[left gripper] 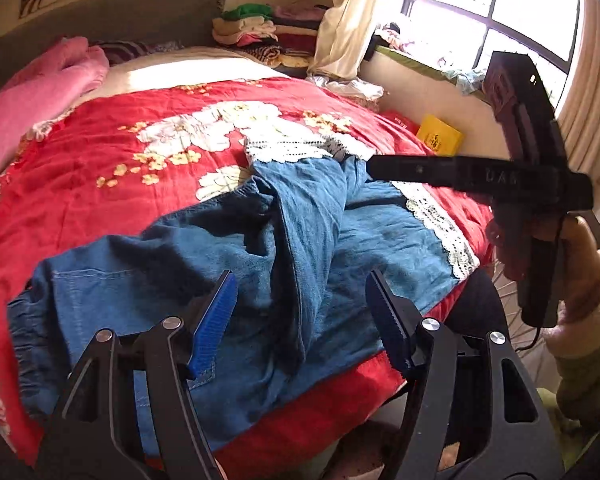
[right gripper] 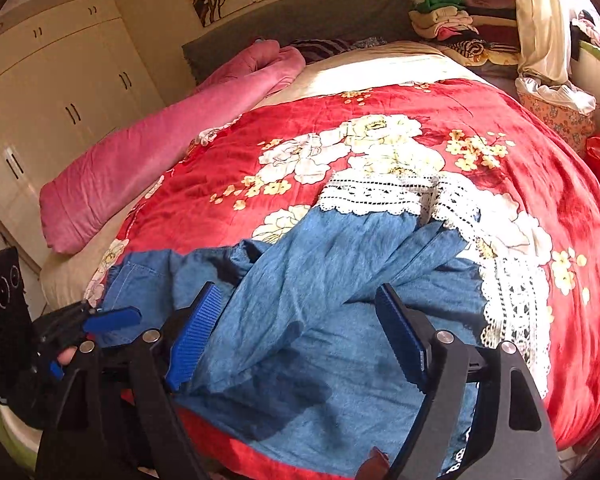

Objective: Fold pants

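Blue denim pants with white lace cuffs lie rumpled on a red flowered bedspread, one leg crossed over the other. My left gripper is open and empty, hovering over the waist end near the bed's front edge. The pants also show in the right wrist view, lace cuffs at the far end. My right gripper is open and empty above the legs. The left gripper shows at the left of that view; the right gripper's body shows at the right of the left wrist view.
A pink quilt lies rolled along the bed's left side. Folded clothes are stacked at the headboard. A white wardrobe stands to the left. A window, curtain and yellow box are on the right.
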